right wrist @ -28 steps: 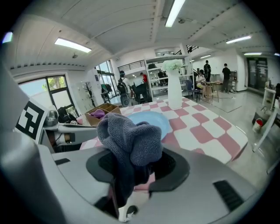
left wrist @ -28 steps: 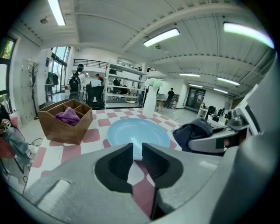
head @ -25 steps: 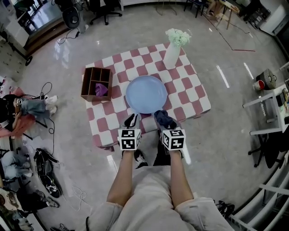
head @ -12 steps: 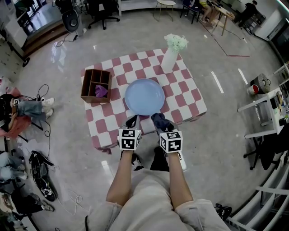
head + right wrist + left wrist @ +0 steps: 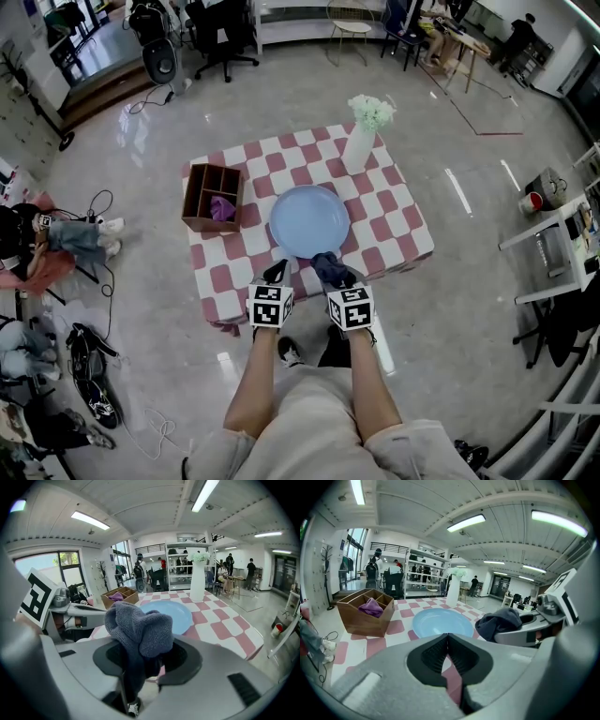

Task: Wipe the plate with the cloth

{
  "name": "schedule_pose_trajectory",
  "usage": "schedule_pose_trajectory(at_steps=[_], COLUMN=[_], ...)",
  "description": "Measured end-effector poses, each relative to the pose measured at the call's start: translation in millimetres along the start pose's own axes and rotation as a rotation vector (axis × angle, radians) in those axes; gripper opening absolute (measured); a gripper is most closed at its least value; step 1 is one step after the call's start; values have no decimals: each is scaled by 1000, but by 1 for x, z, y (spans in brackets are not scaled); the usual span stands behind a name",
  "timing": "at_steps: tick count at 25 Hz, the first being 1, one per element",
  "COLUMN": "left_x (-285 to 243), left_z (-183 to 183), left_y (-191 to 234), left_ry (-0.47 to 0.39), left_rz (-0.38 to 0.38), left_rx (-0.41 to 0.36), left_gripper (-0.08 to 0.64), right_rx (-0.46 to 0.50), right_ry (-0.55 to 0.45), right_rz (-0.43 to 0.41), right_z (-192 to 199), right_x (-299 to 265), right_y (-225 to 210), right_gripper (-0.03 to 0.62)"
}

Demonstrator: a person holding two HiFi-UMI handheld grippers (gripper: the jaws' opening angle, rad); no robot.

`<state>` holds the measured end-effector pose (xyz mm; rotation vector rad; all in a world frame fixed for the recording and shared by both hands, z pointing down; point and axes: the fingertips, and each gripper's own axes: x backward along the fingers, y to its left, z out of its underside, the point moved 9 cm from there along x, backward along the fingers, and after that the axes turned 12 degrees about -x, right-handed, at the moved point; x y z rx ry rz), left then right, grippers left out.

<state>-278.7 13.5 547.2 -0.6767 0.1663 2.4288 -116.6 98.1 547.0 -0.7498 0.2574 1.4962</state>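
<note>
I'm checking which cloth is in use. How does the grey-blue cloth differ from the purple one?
The grey-blue cloth is clamped in the right gripper, by the near rim of the plate. The purple cloth lies loose in a compartment of the wooden box, left of the plate. The grey-blue cloth is darker than the purple cloth. Both are bunched up.
</note>
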Motion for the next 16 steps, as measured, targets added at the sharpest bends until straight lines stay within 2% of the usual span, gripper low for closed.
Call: schedule_pose_trajectory(at_steps=[8, 16], left_x=[5, 15], left_z=[5, -1], left_y=[-2, 0], left_ry=[18, 0], left_rz=[18, 30], left_rx=[-44, -52], left_gripper=[11, 11], right_rx=[-22, -19], right_ry=[2, -16], right_rz=[0, -5], right_z=[9, 9], right_x=[1, 3], right_y=[6, 20], right_gripper=[170, 170])
